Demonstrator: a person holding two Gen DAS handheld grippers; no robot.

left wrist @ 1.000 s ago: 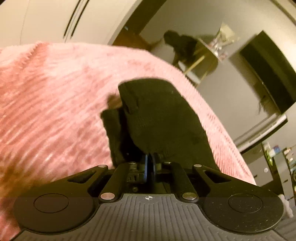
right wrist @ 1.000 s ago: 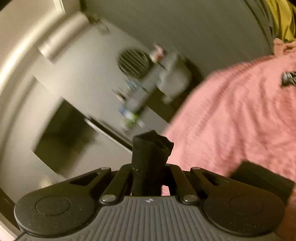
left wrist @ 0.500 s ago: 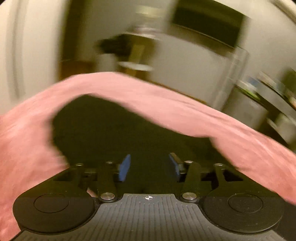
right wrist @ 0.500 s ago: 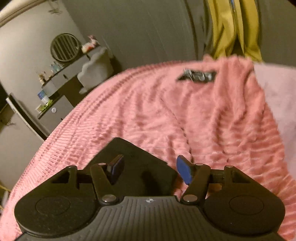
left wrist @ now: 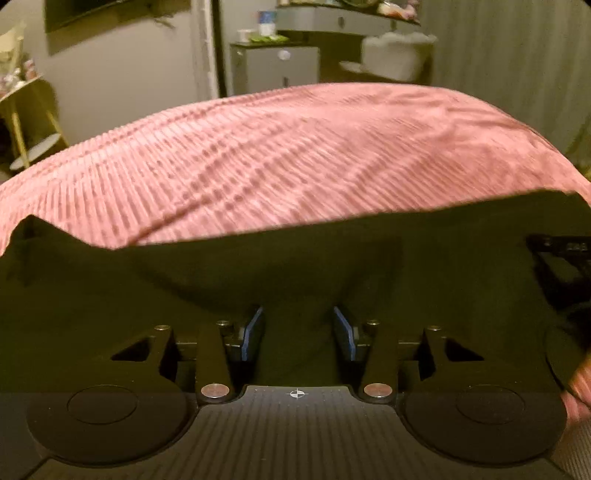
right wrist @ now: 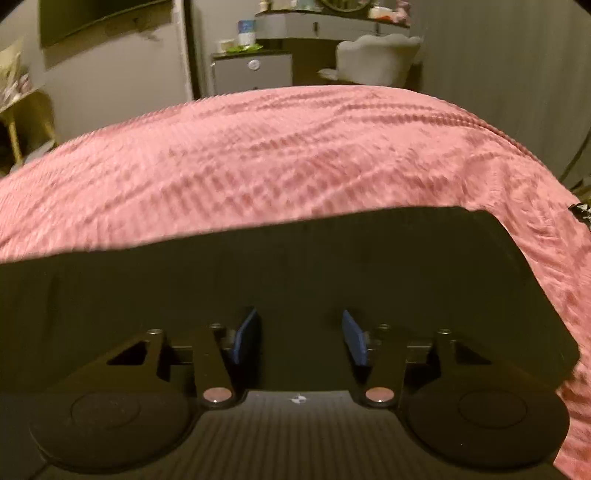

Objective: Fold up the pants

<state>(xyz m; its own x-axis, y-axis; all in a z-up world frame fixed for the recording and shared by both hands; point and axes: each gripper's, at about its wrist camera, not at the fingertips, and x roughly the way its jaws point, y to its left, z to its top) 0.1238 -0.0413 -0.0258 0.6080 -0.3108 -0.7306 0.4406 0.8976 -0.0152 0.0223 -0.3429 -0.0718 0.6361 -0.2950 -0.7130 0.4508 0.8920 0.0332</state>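
Room: bedroom in dim warm light, with a pink ribbed blanket (left wrist: 295, 155) covering the bed and filling the middle of both wrist views.
Pants: one pair of black pants (left wrist: 258, 273), lying flat on the blanket just ahead of both grippers; in the right wrist view the same pants (right wrist: 295, 266) show a straight far edge and a rounded right corner.
Left gripper: left gripper (left wrist: 297, 334) is held low and level over the pants, pointing across the bed; its two blue pads (left wrist: 253, 332) stand well apart with only dark cloth seen between them, gripping nothing.
Right gripper: right gripper (right wrist: 300, 336) is in the same low, level pose above the pants; its two blue pads (right wrist: 352, 336) are spread wide and hold nothing. A dark part at the right edge of the left wrist view looks like this gripper, but it is too dark to be sure.
Beyond the bed: one small grey cabinet (right wrist: 255, 74), one pale shell-backed chair (right wrist: 373, 55), one dark screen (right wrist: 99, 14) on the wall, one gold side table (left wrist: 26, 122) at the left.
Count: one pair of pants, two grippers, four pads, one blanket.
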